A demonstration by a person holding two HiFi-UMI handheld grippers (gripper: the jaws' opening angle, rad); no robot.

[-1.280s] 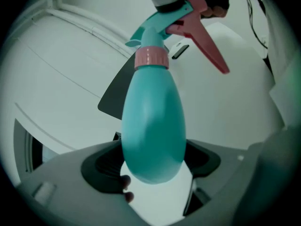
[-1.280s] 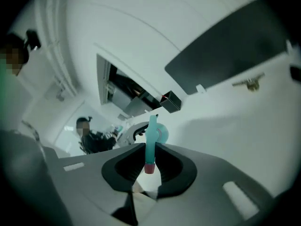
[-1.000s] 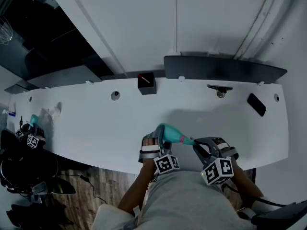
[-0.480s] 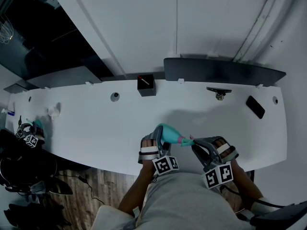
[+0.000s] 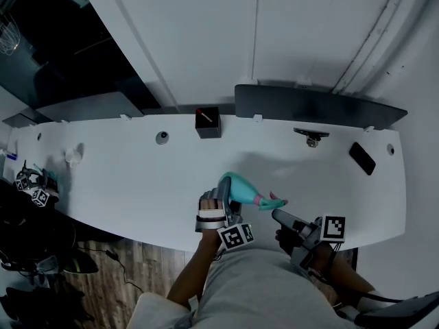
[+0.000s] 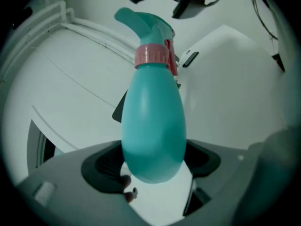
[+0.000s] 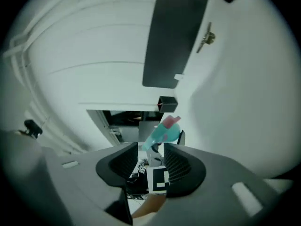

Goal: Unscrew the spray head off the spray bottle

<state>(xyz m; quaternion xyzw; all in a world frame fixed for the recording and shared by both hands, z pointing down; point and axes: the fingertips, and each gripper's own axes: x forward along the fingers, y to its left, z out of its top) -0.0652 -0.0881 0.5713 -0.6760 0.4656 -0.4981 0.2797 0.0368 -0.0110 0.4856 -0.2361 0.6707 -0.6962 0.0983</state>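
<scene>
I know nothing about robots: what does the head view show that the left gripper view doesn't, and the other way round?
Only the head view shows the table at full length, a black box at its far edge, the wooden floor and the person's left forearm. Only the left gripper view shows, close up, the left gripper, its jaws pressing both sides of the spray bottle at its rounded base. Both show the teal bottle in that gripper, with its pink collar and spray head in place.
</scene>
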